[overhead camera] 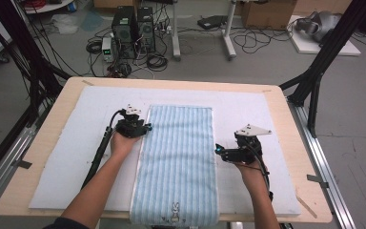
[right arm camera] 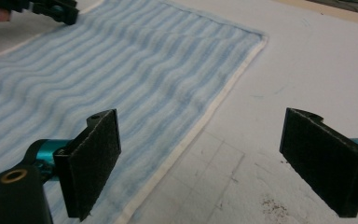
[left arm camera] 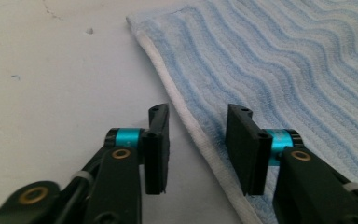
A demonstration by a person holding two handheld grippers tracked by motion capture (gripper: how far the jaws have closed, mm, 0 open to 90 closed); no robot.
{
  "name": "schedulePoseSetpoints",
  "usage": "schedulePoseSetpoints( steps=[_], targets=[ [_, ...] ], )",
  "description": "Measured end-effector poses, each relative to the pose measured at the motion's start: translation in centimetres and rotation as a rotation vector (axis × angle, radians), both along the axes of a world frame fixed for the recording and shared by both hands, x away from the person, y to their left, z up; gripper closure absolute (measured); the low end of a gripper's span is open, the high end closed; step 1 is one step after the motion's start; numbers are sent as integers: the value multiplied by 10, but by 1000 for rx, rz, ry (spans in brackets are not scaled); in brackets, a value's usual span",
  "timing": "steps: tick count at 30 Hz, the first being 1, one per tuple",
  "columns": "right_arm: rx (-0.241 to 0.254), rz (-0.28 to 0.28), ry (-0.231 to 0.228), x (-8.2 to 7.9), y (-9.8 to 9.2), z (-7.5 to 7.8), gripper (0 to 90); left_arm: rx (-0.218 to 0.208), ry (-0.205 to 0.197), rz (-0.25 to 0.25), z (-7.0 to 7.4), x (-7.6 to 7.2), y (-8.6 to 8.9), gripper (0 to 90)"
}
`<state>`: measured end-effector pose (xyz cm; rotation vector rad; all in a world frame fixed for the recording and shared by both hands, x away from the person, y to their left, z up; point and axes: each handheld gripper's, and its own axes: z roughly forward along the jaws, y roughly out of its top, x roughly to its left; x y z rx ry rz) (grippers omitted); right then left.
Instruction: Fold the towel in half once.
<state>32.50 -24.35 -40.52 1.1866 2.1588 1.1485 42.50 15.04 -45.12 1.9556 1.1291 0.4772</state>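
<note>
Your surface (overhead camera: 286, 143) is a pale wooden top covered by a white mat (overhead camera: 76, 143), and it takes up most of the high view. On the mat lies the blue-and-white striped towel (overhead camera: 178, 162), spread flat and running lengthwise from twelve o'clock to six o'clock. Its near end hangs just over the surface's front edge, where a small rabbit figure (overhead camera: 175, 212) shows at six o'clock.

Your left hand (overhead camera: 123, 143) sits at nine o'clock of the towel, at its long white-hemmed edge. The left gripper (left arm camera: 198, 144) straddles that hem (left arm camera: 186, 126): one jaw stands over the bare mat, the other over the striped cloth, with the edge running up between them. The jaws stand at a narrow gap and the pads do not press on the cloth; the hem lies flat beneath them.

Your right hand (overhead camera: 250, 174) sits at three o'clock of the towel, just beside its other long edge. The right gripper (right arm camera: 200, 163) has its jaws wide apart, with nothing between them. In its own view the left jaw hangs over the towel's edge and the right jaw over the bare mat, which carries faint pencil lines and a few dark crumbs (right arm camera: 272, 207). At eleven o'clock of that view your other gripper shows at the far hem.
</note>
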Motion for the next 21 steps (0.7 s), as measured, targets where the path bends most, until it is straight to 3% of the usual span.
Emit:
schedulePoseSetpoints(
  steps=[2, 4, 7, 13, 21],
  targets=[
    [-16, -20, 1, 6, 3, -2, 116, 0, 1, -36, 0, 0, 0, 783],
    [-28, -41, 12, 15, 6, -5, 116, 18, -14, -54, 0, -2, -3, 856],
    [-45, -76, 44, 31, 12, -9, 129, -2, 2, -56, 0, -1, -1, 868],
    [-43, -132, 108, 63, 21, -13, 408, -49, 30, -34, -1, 1, 1, 874],
    [-92, -139, 155, 93, 42, -24, 465, -88, 54, -31, -2, 2, 5, 874]
  ],
)
